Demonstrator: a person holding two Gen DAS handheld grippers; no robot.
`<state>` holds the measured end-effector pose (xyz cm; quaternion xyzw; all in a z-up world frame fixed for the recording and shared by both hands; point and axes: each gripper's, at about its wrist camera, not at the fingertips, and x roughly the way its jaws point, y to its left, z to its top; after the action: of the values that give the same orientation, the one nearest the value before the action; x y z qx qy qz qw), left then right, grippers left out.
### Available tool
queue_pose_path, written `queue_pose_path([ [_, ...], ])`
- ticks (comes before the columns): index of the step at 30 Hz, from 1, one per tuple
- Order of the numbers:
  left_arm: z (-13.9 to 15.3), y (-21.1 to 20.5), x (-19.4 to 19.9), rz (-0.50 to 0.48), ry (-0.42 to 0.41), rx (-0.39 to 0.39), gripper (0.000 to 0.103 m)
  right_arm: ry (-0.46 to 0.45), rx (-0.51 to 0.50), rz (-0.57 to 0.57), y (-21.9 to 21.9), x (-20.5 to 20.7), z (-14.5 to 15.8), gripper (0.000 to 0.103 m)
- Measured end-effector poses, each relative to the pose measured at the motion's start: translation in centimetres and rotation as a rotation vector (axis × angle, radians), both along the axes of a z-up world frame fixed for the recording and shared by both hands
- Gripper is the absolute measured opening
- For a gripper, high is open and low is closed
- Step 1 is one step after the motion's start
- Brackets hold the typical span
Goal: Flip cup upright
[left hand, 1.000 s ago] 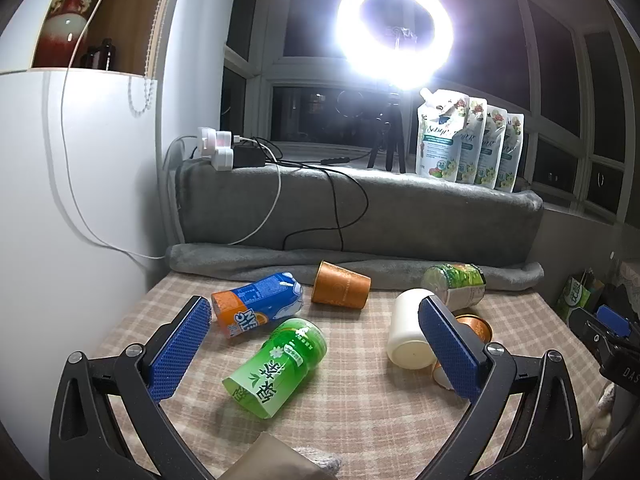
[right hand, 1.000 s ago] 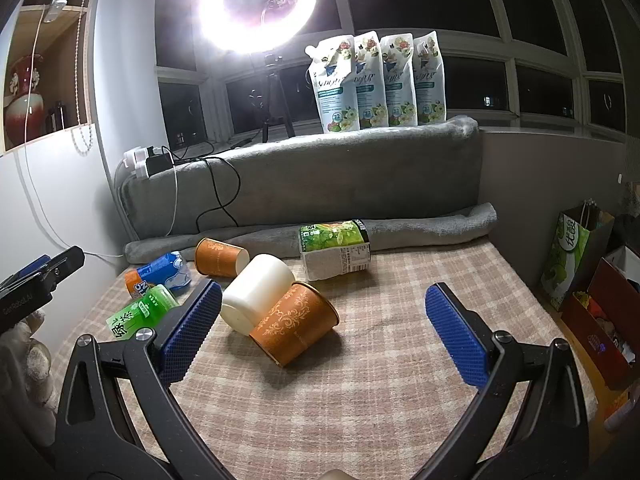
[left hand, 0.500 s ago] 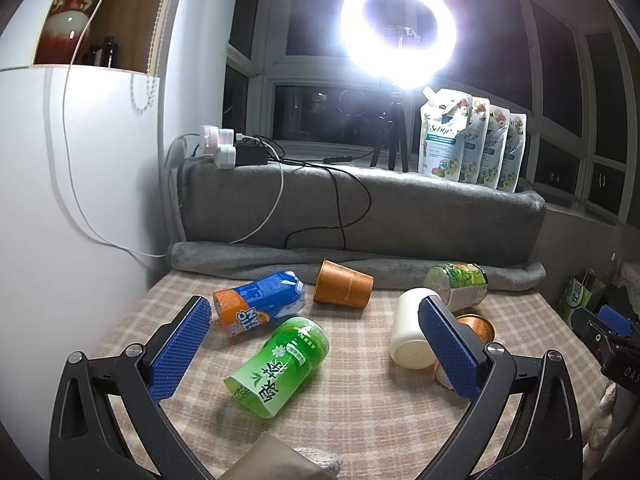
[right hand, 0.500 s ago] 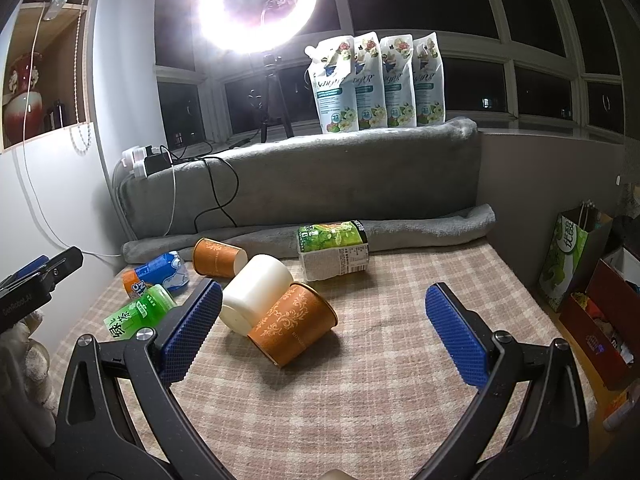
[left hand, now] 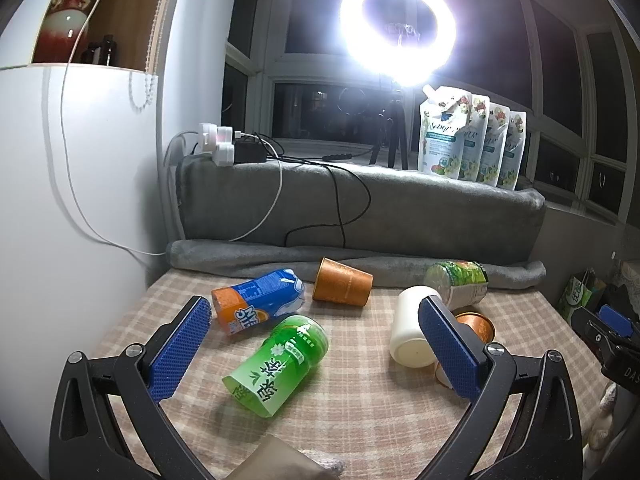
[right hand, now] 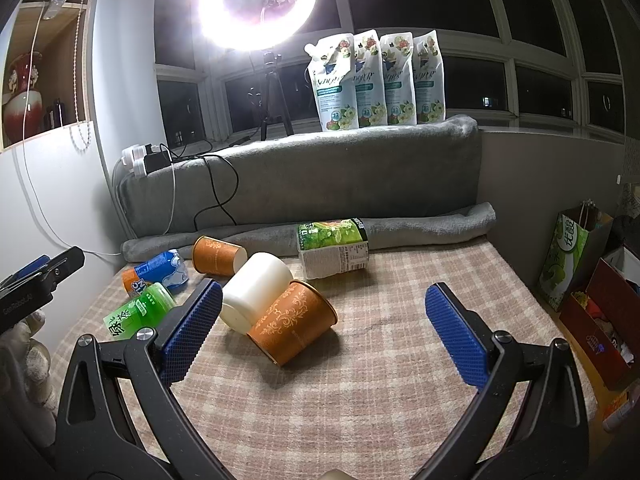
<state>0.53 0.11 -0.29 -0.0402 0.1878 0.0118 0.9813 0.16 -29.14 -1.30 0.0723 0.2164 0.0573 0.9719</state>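
Several cups lie on their sides on the checked tablecloth [right hand: 360, 380]. An orange patterned cup [right hand: 292, 322] lies in the middle, against a white cup [right hand: 254, 292]; both also show in the left wrist view, the white cup [left hand: 410, 330] in front of the orange one [left hand: 474, 324]. A second orange cup [left hand: 342, 287] [right hand: 218, 256] lies at the back. A green cup [left hand: 278, 360] [right hand: 138, 314] and a blue-orange cup [left hand: 258, 304] [right hand: 154, 276] lie on the left. My left gripper [left hand: 314, 340] is open above the green cup. My right gripper [right hand: 324, 320] is open, just in front of the orange cup.
A green-labelled carton [right hand: 334, 246] lies at the back by a rolled grey blanket [right hand: 420, 228]. A grey padded backrest [right hand: 320, 176] carries a power strip, cables and refill pouches [right hand: 376, 80]. A ring light [right hand: 256, 0] glares. Bags and boxes [right hand: 592, 280] stand off the right edge.
Both grippers stay open and empty. The left view has crept slightly forward and the right view shifted slightly; the cups have not moved.
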Motion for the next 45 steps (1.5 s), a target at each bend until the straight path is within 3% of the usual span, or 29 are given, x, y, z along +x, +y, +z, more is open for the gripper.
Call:
queue_pose_path([
  [19,-0.7,0.8,1.5,-0.013,0.059,-0.019,0.103,0.046,0.02,0.019,-0.1,1.5,-0.5,0.101],
  [32,-1.9,-0.5,6.5,-0.196,0.295,-0.139,0.099,0.076,0.043,-0.009,-1.6,2.3,-0.9,0.101],
  [34,-2.2,-1.3,7.7,-0.242,0.352,-0.153,0.089,0.078,0.047,-0.02,-2.0,2.2,-1.0,0.101],
  [40,-3.6,-4.0,11.4,-0.361,0.517,-0.192,0.076,0.088,0.063,-0.045,-3.5,2.0,-1.6,0.101],
  [45,-4.9,-5.7,14.2,-0.418,0.623,-0.249,0.072,0.094,0.074,-0.082,-5.1,1.7,-2.1,0.101],
])
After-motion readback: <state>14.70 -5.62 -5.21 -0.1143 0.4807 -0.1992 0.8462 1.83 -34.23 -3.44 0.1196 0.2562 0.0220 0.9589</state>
